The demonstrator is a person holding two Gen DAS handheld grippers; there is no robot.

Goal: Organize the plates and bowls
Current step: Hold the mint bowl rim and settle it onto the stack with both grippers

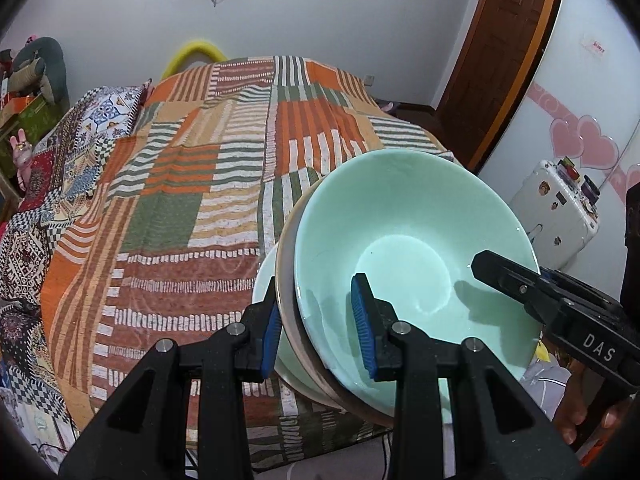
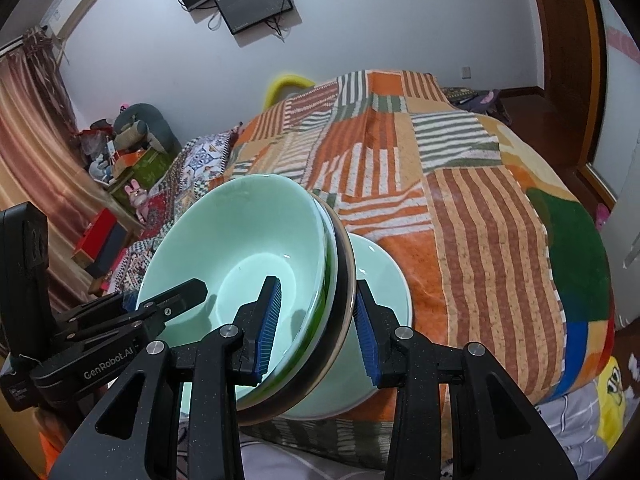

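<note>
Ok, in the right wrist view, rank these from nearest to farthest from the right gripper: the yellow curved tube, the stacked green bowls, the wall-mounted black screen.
1. Stacked green bowls: their rims clamped in the right gripper.
2. Yellow curved tube: beyond the striped patchwork bedspread's far edge.
3. Wall-mounted black screen: high on the far wall.

Glossy glazed ceramic bowl [image 1: 412,248]; coarse woven cloth bedspread [image 1: 192,184]; matt black plastic left gripper [image 1: 320,336], ribbed blue pads [image 1: 366,330].

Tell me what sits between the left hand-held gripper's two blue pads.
Rims of the stacked dishes: the green bowl and the brown-edged plate under it, clamped by the left hand-held gripper, in the left wrist view.
</note>
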